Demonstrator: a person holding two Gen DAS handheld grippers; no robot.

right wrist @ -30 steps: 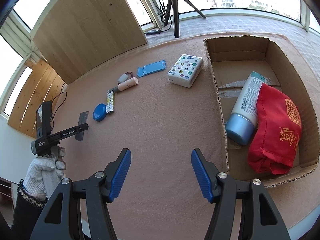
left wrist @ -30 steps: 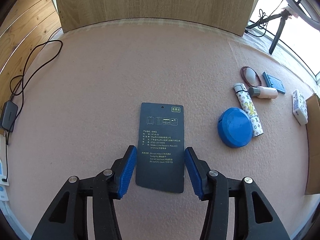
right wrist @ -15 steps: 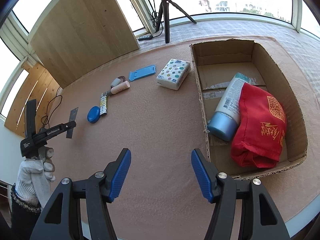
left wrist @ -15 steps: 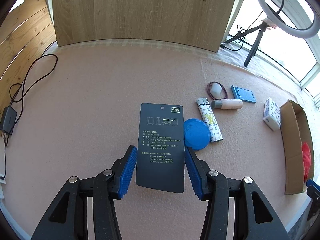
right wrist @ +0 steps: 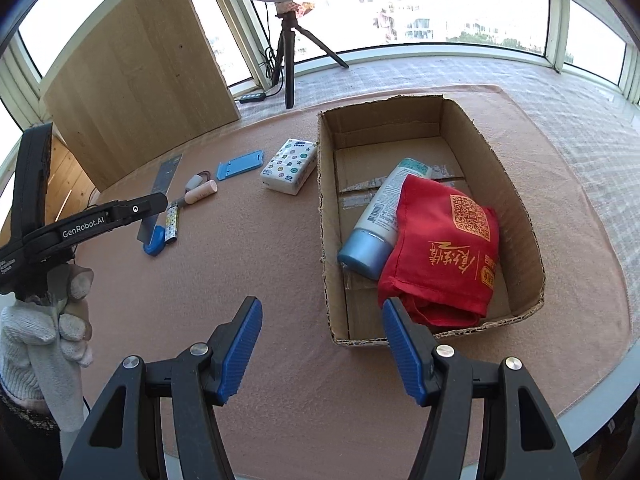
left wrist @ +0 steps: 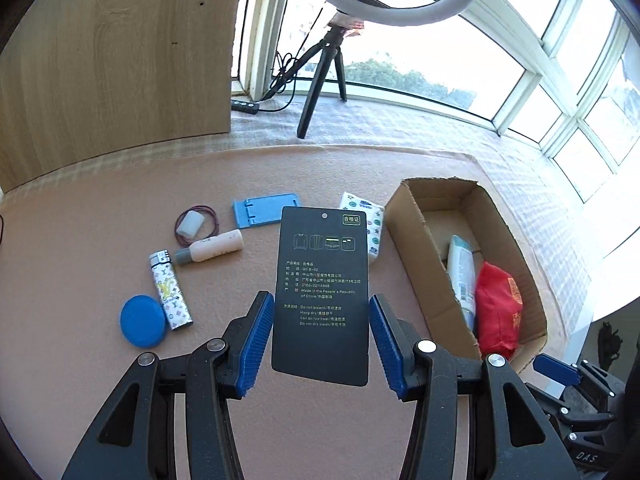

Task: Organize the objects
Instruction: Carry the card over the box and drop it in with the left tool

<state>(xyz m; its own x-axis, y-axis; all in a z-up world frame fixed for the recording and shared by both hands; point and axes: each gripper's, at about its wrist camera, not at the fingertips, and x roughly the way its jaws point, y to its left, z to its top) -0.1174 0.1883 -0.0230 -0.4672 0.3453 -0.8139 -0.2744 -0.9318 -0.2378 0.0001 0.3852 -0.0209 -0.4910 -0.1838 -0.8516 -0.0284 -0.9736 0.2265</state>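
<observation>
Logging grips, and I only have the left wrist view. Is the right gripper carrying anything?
Observer: No. The right gripper is open and empty, beside the box's near corner.
Operator: Which way does the tube lie?
Observer: The tube has its blue cap toward the near end, and the red pouch overlaps it.
Operator: What holds the left gripper?
Observer: A hand in a white glove.
</observation>
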